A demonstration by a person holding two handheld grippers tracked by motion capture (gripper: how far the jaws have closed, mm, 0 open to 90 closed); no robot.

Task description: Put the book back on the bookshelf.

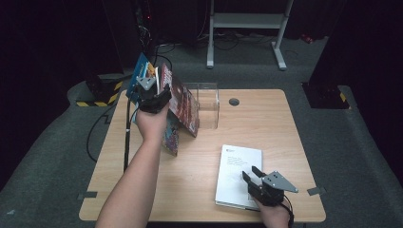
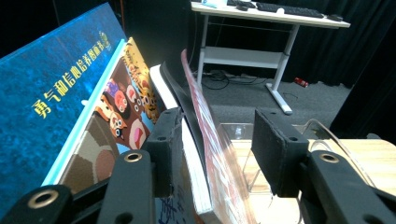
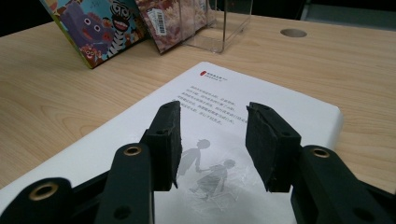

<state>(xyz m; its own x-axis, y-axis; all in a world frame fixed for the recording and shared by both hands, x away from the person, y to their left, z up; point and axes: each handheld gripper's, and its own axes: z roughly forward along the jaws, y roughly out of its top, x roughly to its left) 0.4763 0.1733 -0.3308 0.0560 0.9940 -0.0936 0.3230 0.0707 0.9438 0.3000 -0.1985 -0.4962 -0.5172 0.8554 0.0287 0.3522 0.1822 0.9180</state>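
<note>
Your left tongs (image 2: 212, 154) stand half open around the top edges of the leaning books (image 1: 183, 102), pads not clearly pressing, at the far left of the table (image 1: 199, 190) beside the clear acrylic holder (image 1: 209, 102). Your right tongs (image 3: 212, 144) hover half open, holding nothing, over the white book (image 1: 237, 173) lying flat near right, which looks not yet shelved.
</note>
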